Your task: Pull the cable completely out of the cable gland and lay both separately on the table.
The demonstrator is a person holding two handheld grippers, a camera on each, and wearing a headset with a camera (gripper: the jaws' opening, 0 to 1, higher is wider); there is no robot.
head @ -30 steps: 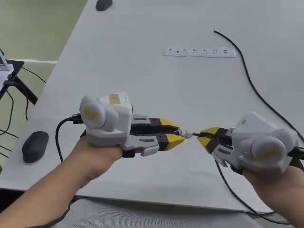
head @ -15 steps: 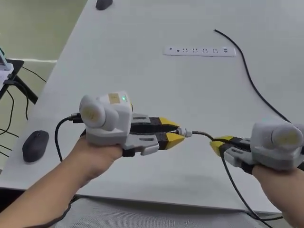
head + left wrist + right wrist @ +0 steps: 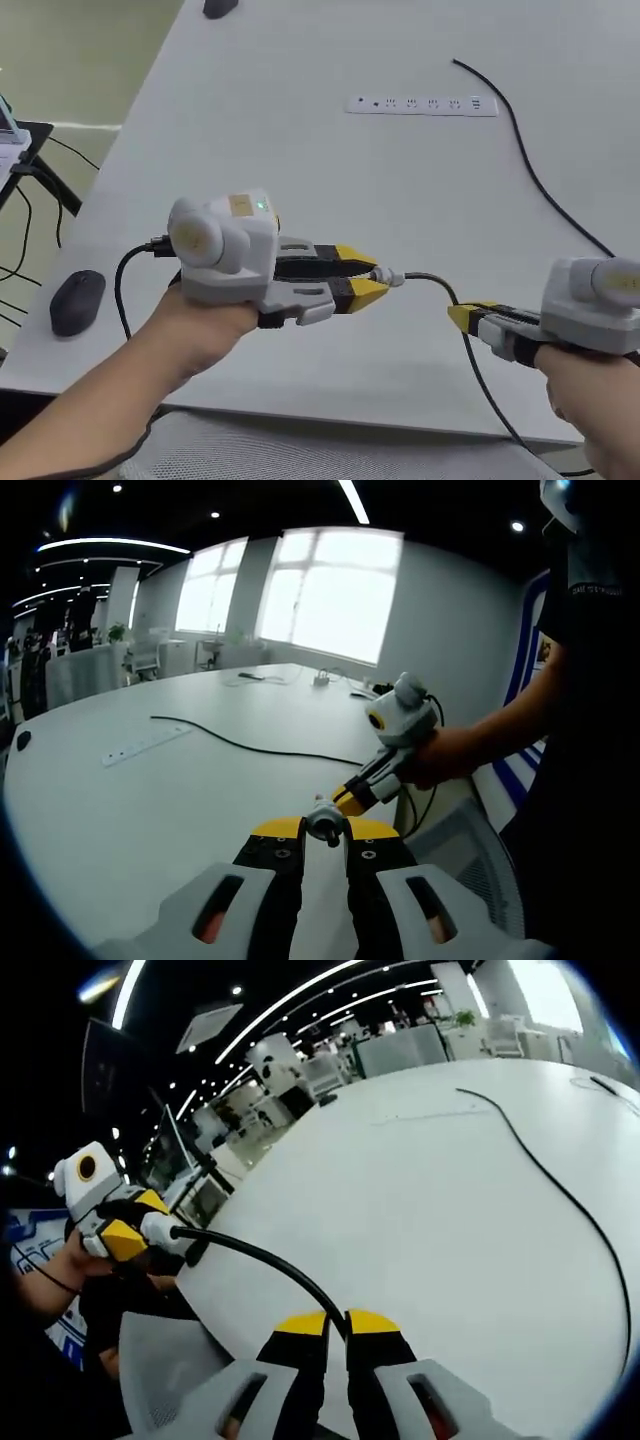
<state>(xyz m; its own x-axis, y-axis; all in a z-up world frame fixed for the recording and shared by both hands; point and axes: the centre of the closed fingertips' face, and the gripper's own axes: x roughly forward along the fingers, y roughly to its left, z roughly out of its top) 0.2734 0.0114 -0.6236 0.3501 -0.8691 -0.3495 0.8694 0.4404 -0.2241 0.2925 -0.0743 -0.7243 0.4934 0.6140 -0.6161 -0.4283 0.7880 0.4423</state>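
Pulling step: left gripper (image 3: 378, 280) pinches the cable gland (image 3: 391, 279), right gripper (image 3: 458, 314) pinches the cable (image 3: 438, 284); next, probably tug it fully free.

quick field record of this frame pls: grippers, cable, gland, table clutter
left gripper: shut on small white cable gland, held above the white table
right gripper: shut on thin black cable, apart from the gland
cable state: one end in the gland, arcs to the right gripper, rest trails down past near table edge
task progress: not yet separated, nothing laid down
table clutter: white power strip, long black cord, dark computer mouse
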